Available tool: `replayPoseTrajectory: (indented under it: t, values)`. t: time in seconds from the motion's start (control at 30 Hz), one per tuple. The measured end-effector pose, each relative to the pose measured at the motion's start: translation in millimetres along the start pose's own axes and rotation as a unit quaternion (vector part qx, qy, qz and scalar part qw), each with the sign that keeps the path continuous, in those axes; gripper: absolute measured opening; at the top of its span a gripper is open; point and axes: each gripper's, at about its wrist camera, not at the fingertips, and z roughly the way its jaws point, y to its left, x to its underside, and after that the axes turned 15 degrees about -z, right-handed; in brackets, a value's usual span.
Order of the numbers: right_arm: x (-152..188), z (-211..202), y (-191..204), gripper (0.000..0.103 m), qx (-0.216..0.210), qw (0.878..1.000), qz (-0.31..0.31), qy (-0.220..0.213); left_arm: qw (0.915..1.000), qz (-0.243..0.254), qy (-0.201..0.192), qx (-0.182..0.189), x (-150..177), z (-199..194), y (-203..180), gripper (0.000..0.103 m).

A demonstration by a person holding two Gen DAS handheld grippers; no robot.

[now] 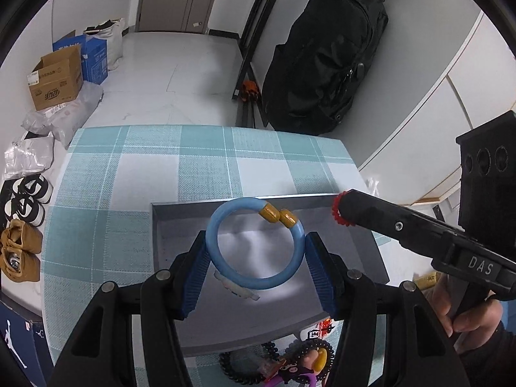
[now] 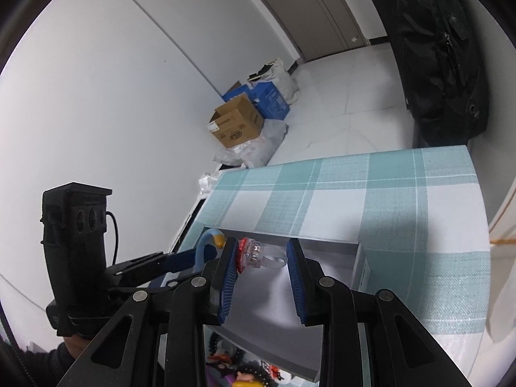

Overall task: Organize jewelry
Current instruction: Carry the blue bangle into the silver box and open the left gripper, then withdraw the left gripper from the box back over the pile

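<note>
Your blue bangle [image 1: 254, 246], a ring with two mustard-yellow end caps at its upper right, sits at the centre of the left wrist view, pinched across its width between the blue pads [image 1: 196, 282] of your left gripper [image 1: 256, 271] and held above the grey tray [image 1: 180, 225]. In the right wrist view a clear plastic ring [image 2: 262, 254] with a red, toothed top lies at centre frame, clamped between the blue pads [image 2: 295, 277] of your right gripper [image 2: 262, 275], the red top against the left pad and the clear band against the right. Both pieces hang over the tray's pale floor, where a small white item [image 1: 237, 288] lies just below the bangle; what it is cannot be told. The tray rests on a table covered by a teal-and-white checked cloth [image 1: 135, 174]. At the lower edge of the left wrist view, nearer than the tray, a black coiled hair tie [image 1: 238, 372] and a purple and yellow trinket [image 1: 306, 367] lie on the cloth. Your right hand [image 1: 464, 309] shows at lower right on its handle. Beyond the table, a black backpack [image 1: 325, 64] stands at upper right, cardboard boxes [image 1: 56, 77] at upper left, and shoes [image 1: 22, 222] along the left edge.
</note>
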Motion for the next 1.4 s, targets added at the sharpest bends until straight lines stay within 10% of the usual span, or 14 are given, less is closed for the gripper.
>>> replayPoseTrajectory:
  t: [0.4, 0.63, 1.4]
  values:
    - [7, 15, -6, 0.032, 0.005, 1.0, 0.018, 0.023, 0.9997, -0.004, 0.017, 0.019, -3, 7, -3, 0.054]
    - [5, 2, -8, 0.057, 0.003, 1.0, 0.027, -0.005, 0.999, -0.026, 0.026, 0.025, -5, 9, 2, 0.056]
    - [27, -46, 21, 0.098, 0.058, 0.997, -0.026, -0.041, 0.9923, 0.018, -0.111, -0.052, 28, -42, -4, 0.064]
